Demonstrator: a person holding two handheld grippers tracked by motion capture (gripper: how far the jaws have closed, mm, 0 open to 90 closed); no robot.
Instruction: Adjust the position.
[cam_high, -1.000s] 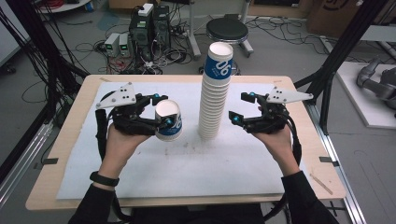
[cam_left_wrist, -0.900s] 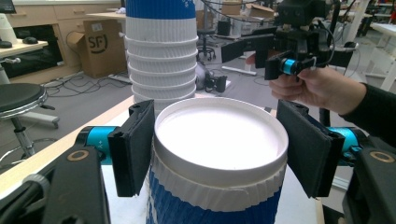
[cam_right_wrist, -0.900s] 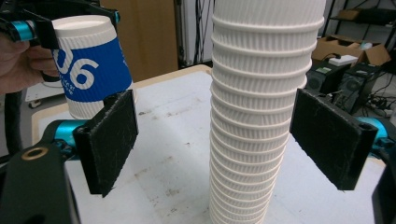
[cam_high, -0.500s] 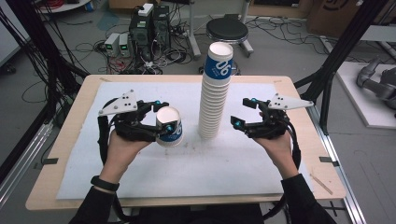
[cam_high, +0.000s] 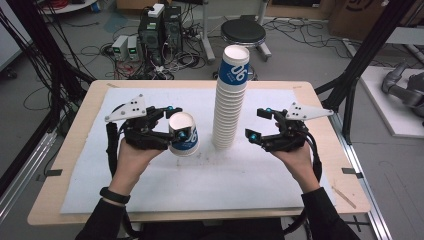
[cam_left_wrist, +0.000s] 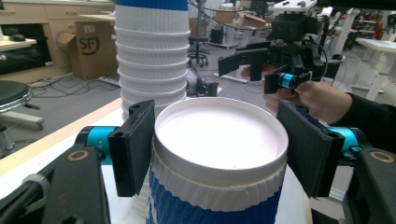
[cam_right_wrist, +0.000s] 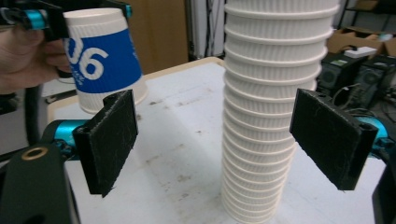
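Gripper jaws on the person's left gripper (cam_high: 172, 131) clamp a single blue-and-white ribbed paper cup (cam_high: 183, 134), left of centre in the high view and tilted above the white table mat (cam_high: 150, 180). At frame centre the tall stack of white ribbed paper cups (cam_high: 229, 100) stands upright on that mat. Right of it the right gripper (cam_high: 257, 125) hangs with jaws spread wide, holding nothing.

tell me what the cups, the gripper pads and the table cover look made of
Single cup and cup stack: likely paper, with matte white ribbed sleeves, rolled rims and a printed blue band. Right gripper pads: black, probably foam or felt, as the faces look fuzzy and fibrous. Table cover: a thin white sheet, matte and smudged, paper or fabric; over a light wooden tabletop.
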